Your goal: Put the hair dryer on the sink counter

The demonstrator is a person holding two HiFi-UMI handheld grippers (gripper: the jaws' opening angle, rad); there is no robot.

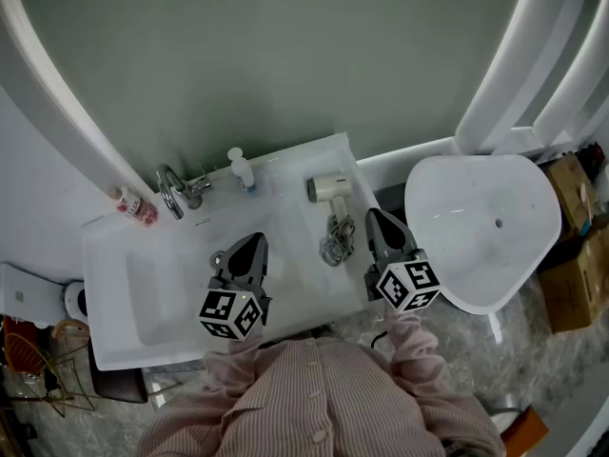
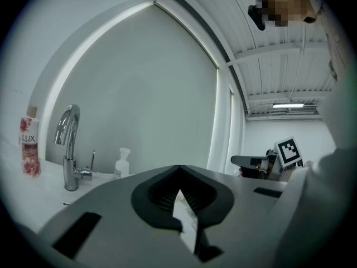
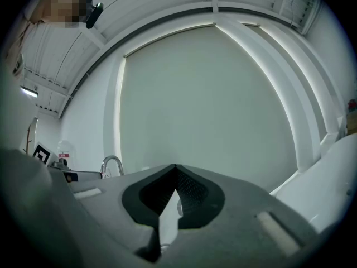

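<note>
The white hair dryer (image 1: 328, 188) lies on the white sink counter (image 1: 290, 219), right of the basin, its grey cord (image 1: 335, 241) coiled just in front of it. My left gripper (image 1: 255, 240) hovers over the counter's middle, left of the cord, jaws shut and empty. Just right of the cord, near the counter's right edge, my right gripper (image 1: 374, 215) is also shut with nothing in it. The left gripper view shows its jaws (image 2: 178, 169) meeting at the tip. In the right gripper view the jaws (image 3: 175, 169) are likewise together. Neither gripper view shows the dryer.
A chrome faucet (image 1: 171, 190) (image 2: 68, 149), a pump bottle (image 1: 244, 171) (image 2: 121, 163) and a pink bottle (image 1: 133, 206) (image 2: 29, 147) stand at the counter's back. The basin (image 1: 143, 293) is on the left. A white tub (image 1: 485, 227) and cardboard boxes (image 1: 576, 255) stand to the right.
</note>
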